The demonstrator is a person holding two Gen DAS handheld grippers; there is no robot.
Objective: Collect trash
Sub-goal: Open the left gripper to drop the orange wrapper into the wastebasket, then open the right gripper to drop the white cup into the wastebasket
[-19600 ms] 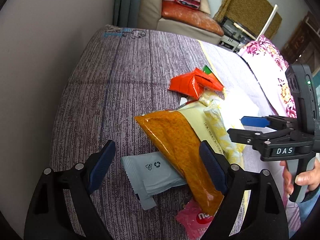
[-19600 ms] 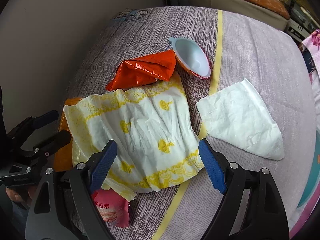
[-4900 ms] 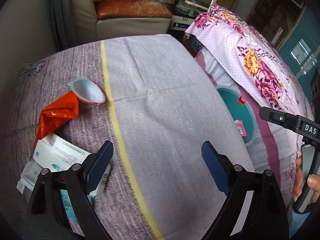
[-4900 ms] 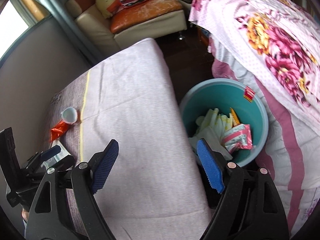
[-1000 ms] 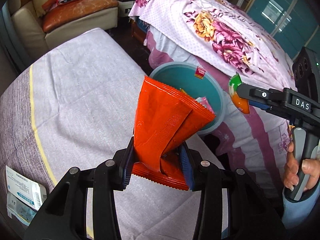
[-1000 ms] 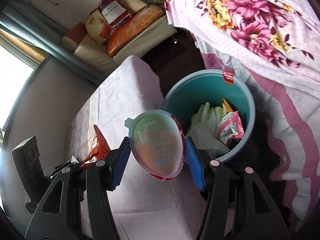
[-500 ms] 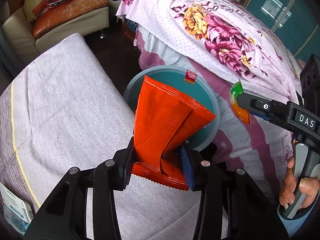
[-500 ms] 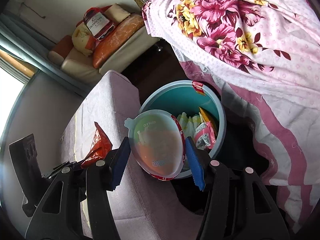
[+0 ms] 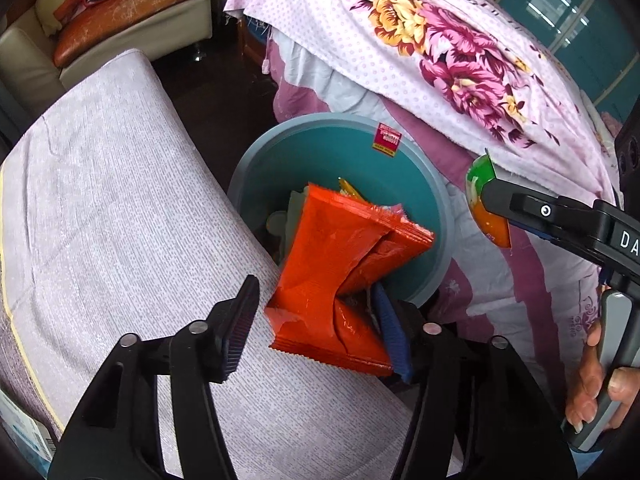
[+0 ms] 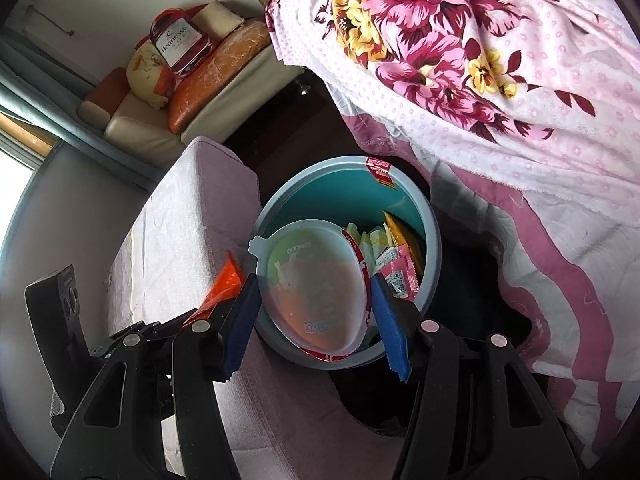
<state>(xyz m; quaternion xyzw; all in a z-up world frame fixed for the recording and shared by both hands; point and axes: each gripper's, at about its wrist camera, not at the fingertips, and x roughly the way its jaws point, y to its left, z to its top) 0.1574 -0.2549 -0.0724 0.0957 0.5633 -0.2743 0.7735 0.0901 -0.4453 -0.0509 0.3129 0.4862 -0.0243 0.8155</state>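
A: In the left wrist view, where is the orange wrapper point(image 9: 340, 276) placed?

B: Between the jaws of the left gripper point(image 9: 316, 324), which have just been opening; it leans on the five o'clock pad, a gap is seen at the seven o'clock pad; the grip is released; its top hangs over the teal bin point(image 9: 344, 160).

A: And in the right wrist view?

B: The plastic lid point(image 10: 316, 292) is clenched between both pads of the right gripper point(image 10: 316, 322); the bin point(image 10: 316, 192) is seen behind it, towards twelve o'clock.

Orange wrapper point(image 9: 340, 264), opening tongs point(image 9: 316, 320), teal bin point(image 9: 320, 148)
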